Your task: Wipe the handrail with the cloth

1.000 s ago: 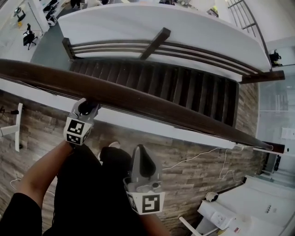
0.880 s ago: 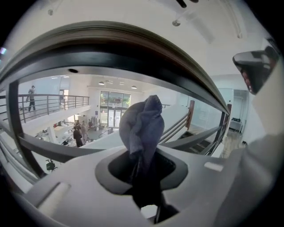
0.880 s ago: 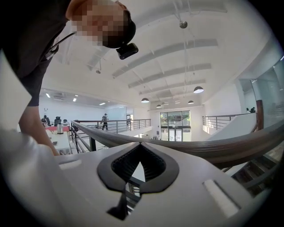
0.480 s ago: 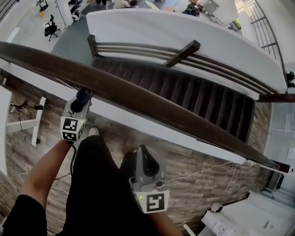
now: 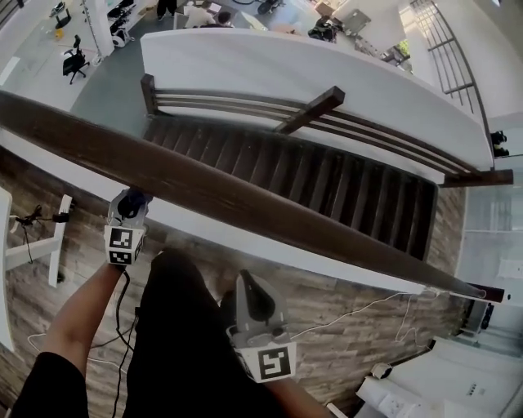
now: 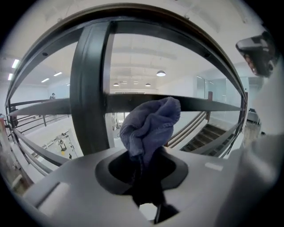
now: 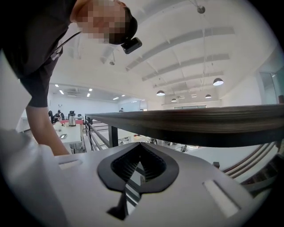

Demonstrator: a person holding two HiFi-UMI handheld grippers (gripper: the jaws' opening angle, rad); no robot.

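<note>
The dark wooden handrail [image 5: 245,200] runs diagonally from upper left to lower right in the head view. My left gripper [image 5: 128,204] sits at its near edge on the left, shut on a bunched blue-purple cloth [image 6: 151,124]. In the left gripper view the left gripper [image 6: 143,155] points up from below the handrail [image 6: 146,11], which arcs overhead, and the cloth is not touching it. My right gripper [image 5: 249,287] hangs lower, near the person's legs. In its own view the right gripper [image 7: 139,148] is shut on nothing, below the handrail [image 7: 199,124].
A dark metal post [image 6: 93,88] and cross rails stand just beyond the cloth. Past the handrail, a staircase [image 5: 327,180] drops away, with a white wall [image 5: 310,73] behind it. A white cable [image 5: 359,306] lies on the wood floor at the right.
My left gripper with the cloth has come off the handrail's near edge and shifted left, now slightly below it. My right gripper has stayed low near the legs.
</note>
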